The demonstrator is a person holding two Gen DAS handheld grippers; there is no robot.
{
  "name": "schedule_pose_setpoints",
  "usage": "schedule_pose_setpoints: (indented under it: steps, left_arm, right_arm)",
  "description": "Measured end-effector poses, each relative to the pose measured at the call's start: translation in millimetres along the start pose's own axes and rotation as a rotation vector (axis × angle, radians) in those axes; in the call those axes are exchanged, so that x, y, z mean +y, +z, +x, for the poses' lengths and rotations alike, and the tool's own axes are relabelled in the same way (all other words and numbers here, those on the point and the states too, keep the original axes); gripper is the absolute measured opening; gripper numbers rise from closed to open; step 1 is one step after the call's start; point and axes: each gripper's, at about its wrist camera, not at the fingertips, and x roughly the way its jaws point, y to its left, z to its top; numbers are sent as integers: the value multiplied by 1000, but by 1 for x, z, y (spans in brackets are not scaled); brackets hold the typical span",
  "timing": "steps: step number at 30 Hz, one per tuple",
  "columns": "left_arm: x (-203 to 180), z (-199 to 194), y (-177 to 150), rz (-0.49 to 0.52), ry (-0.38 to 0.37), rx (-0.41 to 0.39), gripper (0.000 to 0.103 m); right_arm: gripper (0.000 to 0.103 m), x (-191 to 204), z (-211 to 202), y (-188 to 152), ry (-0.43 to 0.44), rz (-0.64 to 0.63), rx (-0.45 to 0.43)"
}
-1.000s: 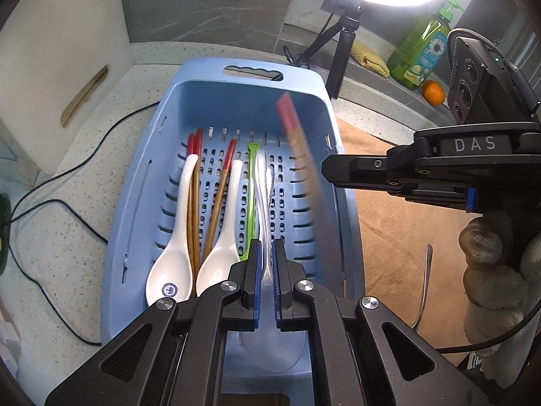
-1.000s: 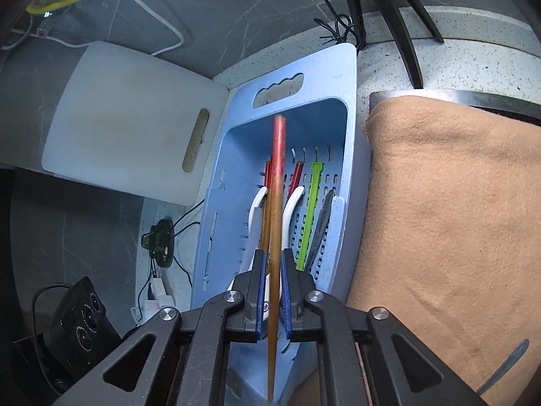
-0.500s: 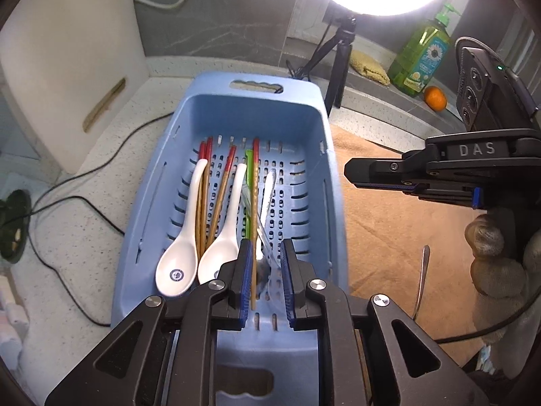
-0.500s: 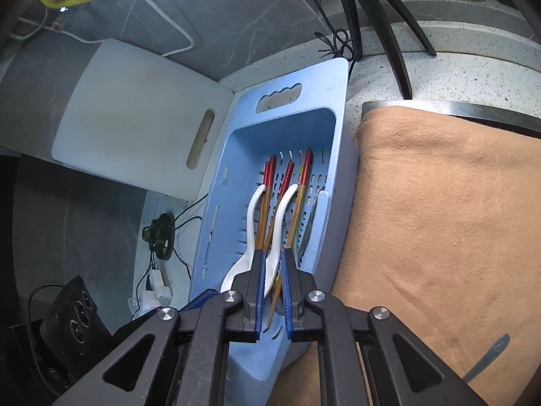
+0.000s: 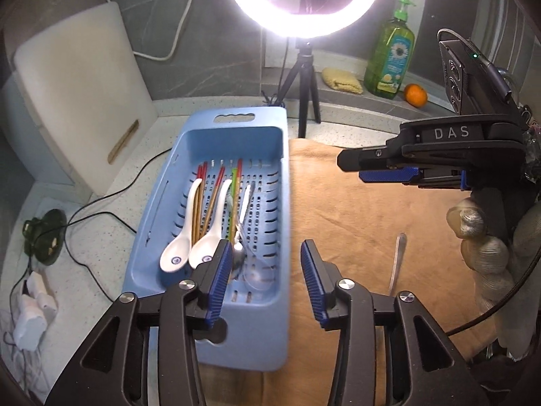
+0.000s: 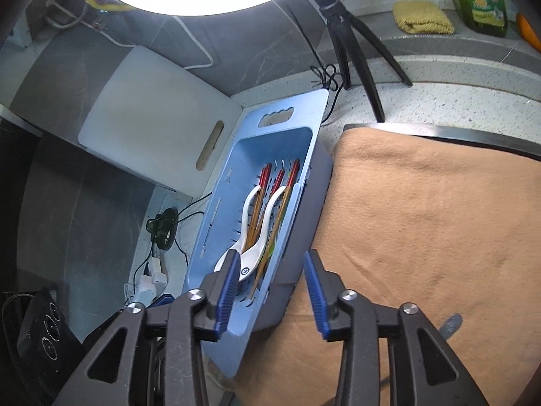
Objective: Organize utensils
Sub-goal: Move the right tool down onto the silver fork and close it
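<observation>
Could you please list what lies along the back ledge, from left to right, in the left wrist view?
Tripod → yellow sponge → green soap bottle → orange.

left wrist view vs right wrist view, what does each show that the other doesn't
Only the left wrist view shows the right gripper from the side, the gloved hand holding it, and a clear spoon in the basket. Only the right wrist view shows the steel sink edge behind the towel. Both show the blue basket with white spoons and chopsticks, the tan towel, and open jaws.
</observation>
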Motion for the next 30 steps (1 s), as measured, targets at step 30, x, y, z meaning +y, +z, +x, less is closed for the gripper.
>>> schedule_pose_setpoints:
  steps: [30]
  left_arm:
    - [-96,23,-94,27,-125,144,55]
  right_arm:
    - [70,-107,-35,-71,-106,19,130]
